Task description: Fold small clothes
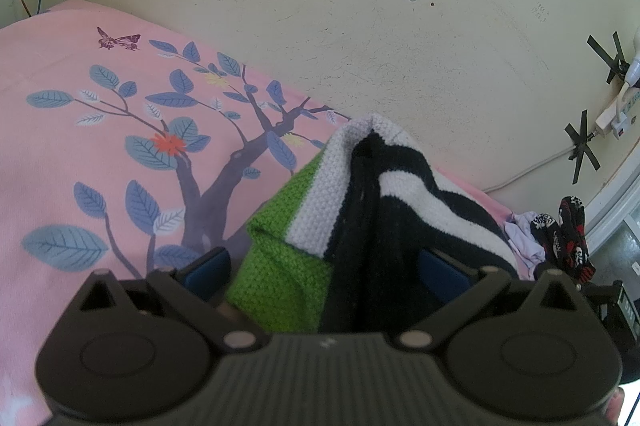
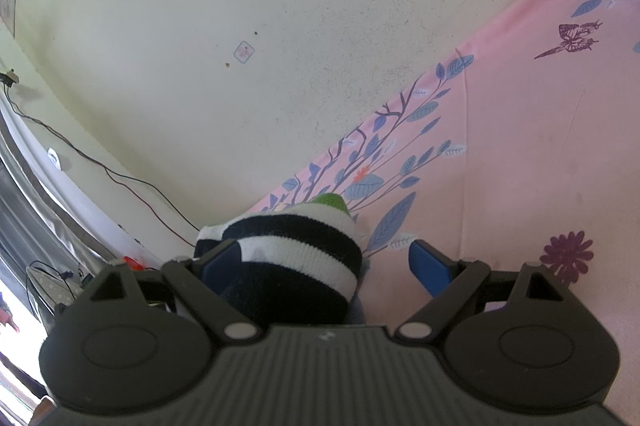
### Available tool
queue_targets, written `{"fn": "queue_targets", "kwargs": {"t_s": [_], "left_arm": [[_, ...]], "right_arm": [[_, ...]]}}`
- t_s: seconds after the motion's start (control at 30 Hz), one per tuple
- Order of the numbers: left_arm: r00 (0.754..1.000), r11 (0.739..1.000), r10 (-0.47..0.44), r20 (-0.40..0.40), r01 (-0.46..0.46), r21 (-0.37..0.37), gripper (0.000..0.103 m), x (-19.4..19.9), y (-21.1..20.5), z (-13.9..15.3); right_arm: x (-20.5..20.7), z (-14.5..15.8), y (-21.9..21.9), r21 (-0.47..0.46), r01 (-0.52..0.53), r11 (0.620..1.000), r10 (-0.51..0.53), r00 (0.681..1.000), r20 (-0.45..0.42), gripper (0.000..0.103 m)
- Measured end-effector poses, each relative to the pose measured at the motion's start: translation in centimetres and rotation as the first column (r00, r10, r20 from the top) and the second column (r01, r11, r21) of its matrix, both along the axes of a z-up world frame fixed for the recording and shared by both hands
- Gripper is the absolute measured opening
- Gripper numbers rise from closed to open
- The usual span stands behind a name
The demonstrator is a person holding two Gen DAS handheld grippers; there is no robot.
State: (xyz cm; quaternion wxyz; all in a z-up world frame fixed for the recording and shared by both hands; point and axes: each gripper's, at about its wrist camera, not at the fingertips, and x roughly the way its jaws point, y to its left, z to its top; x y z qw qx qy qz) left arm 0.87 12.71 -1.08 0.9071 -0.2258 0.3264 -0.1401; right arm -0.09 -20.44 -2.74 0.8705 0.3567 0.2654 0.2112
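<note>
The left gripper (image 1: pixel 324 270) is reaching into a knitted garment (image 1: pixel 360 194) striped green, white and black; its jaws are standing wide with the bunched knit between them. The right gripper (image 2: pixel 326 266) is also standing wide around the same garment (image 2: pixel 296 250). The garment is lying at the pink floral bedsheet's (image 2: pixel 520 166) wall-side edge. More clothes (image 1: pixel 560 230) are sitting near the sheet's far corner.

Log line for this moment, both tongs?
left tongs: open around striped knit | right tongs: open, knit between | surface: pink sheet | fold: not done
</note>
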Motion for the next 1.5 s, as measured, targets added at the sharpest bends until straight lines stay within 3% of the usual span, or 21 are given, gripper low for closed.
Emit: {"fn": "queue_targets", "kwargs": {"t_s": [1.5], "left_arm": [[1.0, 1.0, -0.017, 0.011, 0.017, -0.013, 0.103, -0.13, -0.14, 0.11]], "right_arm": [[0.02, 0.09, -0.01, 0.009, 0.001, 1.0, -0.001, 1.0, -0.007, 0.084]]}}
